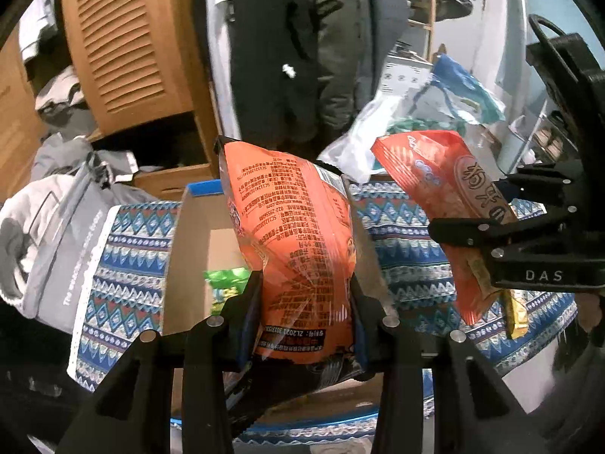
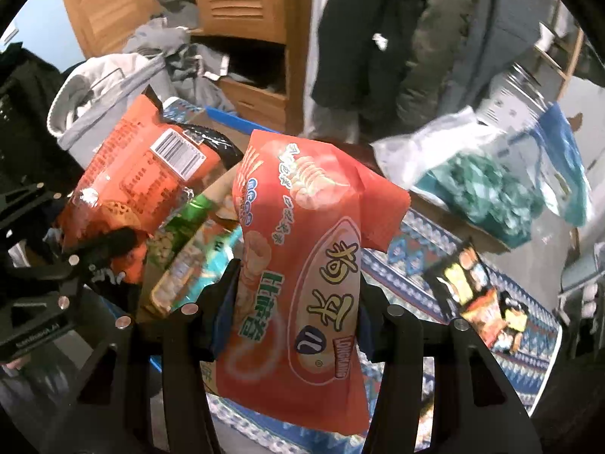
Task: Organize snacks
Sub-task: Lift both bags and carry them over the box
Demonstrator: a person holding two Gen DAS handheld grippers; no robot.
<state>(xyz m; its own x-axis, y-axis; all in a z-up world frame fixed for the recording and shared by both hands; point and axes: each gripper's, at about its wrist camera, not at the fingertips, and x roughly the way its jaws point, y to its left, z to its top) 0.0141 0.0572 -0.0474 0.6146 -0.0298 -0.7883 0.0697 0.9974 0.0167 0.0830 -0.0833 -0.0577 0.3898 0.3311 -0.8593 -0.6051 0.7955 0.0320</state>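
The left gripper (image 1: 304,302) pinches an orange snack bag (image 1: 295,234), printed with dense text, upright above the open cardboard box (image 1: 196,249). The right gripper (image 2: 297,314) clamps a red chip bag (image 2: 302,265) with yellow characters above the patterned cloth (image 2: 416,283). Behind them, the box contents are partly hidden, and the blurred clear bag (image 2: 472,174) is hard to read.

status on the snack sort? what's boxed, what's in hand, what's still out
Boxed: the cardboard box already holds a green packet, and the right wrist view shows more packets in it. In hand: the left gripper is shut on the orange bag above the box; the right gripper is shut on the red bag. Left: a black-and-yellow packet lies on the patterned cloth.
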